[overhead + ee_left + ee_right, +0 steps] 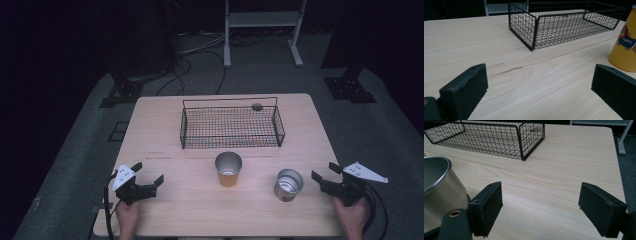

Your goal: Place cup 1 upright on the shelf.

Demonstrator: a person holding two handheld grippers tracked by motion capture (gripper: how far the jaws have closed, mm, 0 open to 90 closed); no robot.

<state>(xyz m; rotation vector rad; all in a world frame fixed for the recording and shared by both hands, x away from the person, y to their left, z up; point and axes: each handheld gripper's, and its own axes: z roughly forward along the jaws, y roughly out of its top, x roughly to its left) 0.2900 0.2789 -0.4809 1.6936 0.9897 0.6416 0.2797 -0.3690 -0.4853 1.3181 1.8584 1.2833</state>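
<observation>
1. We are reading this as the approach step: nothing is picked up yet. The left gripper (148, 172) is sitting lower left in the high view, jaws spread wide and empty. The right gripper (325, 171) is sitting lower right, jaws likewise apart with nothing between them.
2. The yellow cup (228, 170) is standing upright at centre frame, just below the wire basket (182, 127). The steel cup (288, 185) is standing lower right of centre, near the right gripper; in the right gripper view it is crowding the left edge (439, 185), beside the jaw.
3. We are judging the next move as the right gripper swinging towards the steel cup and straddling its wall before closing. The cups probably go into the basket.
4. Materials:
   - The steel cup is brushed metal, round, thin-rimmed and likely slippery.
   - The yellow cup has a printed label, a slight taper and a metal-looking inside.
   - The basket is black wire mesh, rectangular and low-walled.
   - The table (190, 210) is pale wood grain, lightly scuffed.
</observation>
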